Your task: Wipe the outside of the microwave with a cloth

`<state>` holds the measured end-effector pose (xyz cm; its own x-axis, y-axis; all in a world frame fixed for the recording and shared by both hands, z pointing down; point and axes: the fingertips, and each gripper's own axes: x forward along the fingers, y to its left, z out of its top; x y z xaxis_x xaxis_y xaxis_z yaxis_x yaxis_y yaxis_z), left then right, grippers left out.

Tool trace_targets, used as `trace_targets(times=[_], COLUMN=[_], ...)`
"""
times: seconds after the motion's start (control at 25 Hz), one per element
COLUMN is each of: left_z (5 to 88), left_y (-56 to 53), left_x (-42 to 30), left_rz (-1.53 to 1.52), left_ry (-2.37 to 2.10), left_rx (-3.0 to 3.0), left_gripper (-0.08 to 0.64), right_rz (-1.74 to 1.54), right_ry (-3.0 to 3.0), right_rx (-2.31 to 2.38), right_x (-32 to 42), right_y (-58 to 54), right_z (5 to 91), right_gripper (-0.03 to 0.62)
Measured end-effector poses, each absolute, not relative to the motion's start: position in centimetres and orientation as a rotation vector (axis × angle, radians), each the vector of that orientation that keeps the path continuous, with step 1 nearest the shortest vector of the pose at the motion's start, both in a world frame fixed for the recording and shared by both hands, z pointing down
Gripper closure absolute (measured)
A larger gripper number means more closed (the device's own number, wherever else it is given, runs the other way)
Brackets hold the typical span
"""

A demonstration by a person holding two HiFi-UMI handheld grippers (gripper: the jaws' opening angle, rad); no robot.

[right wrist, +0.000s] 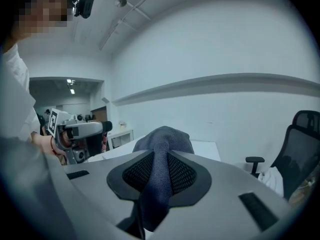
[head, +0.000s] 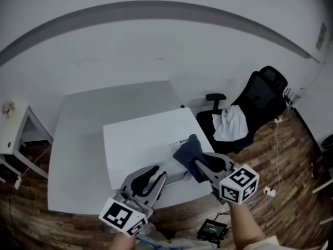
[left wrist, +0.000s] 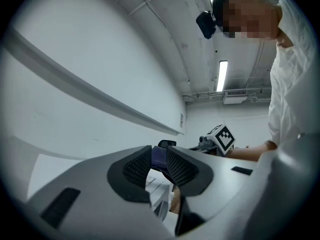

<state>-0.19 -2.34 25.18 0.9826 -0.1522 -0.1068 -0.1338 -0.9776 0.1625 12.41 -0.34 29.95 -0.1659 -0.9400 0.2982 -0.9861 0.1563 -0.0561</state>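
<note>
The white microwave (head: 145, 139) stands on a grey table (head: 78, 139) below me; I see its flat top. My right gripper (head: 200, 165) is over the microwave's near right corner, shut on a dark blue cloth (head: 188, 152). In the right gripper view the cloth (right wrist: 162, 139) is pinched between the pads and bulges past the tips of the gripper (right wrist: 160, 166). My left gripper (head: 156, 177) hovers at the microwave's near edge. Its jaws (left wrist: 159, 156) stand a little apart with nothing between the pads; the cloth shows beyond the gap.
A black office chair (head: 260, 103) with a white cloth (head: 231, 121) on its seat stands right of the table. A small white side table (head: 13, 129) is at the far left. A black device (head: 210, 228) and a cable with a plug (head: 269, 191) lie on the wooden floor.
</note>
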Motion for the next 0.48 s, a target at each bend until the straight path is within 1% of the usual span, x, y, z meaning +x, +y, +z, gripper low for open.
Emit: trace_targets(times=[0.08, 0.24, 0.48], left_z=[25.5, 26.2, 26.0], left_y=[-2.9, -4.2, -5.4], left_x=[0.1, 0.9, 2.7], left_rz=[-0.139, -0.099, -0.081], left_ry=[-0.182, -0.134, -0.136], left_rx=[2.99, 2.986, 2.983], left_gripper=[0.469, 0.469, 0.469], right_rz=[0.358, 0.398, 0.432], right_ry=[-2.152, -2.052, -1.936], right_rx=[1.936, 1.992, 1.949], right_x=[13.6, 15.3, 16.9], right_y=[-1.4, -3.3, -5.7], right_z=[30.5, 31.5, 33.8], right_gripper=[0.495, 0.495, 0.495])
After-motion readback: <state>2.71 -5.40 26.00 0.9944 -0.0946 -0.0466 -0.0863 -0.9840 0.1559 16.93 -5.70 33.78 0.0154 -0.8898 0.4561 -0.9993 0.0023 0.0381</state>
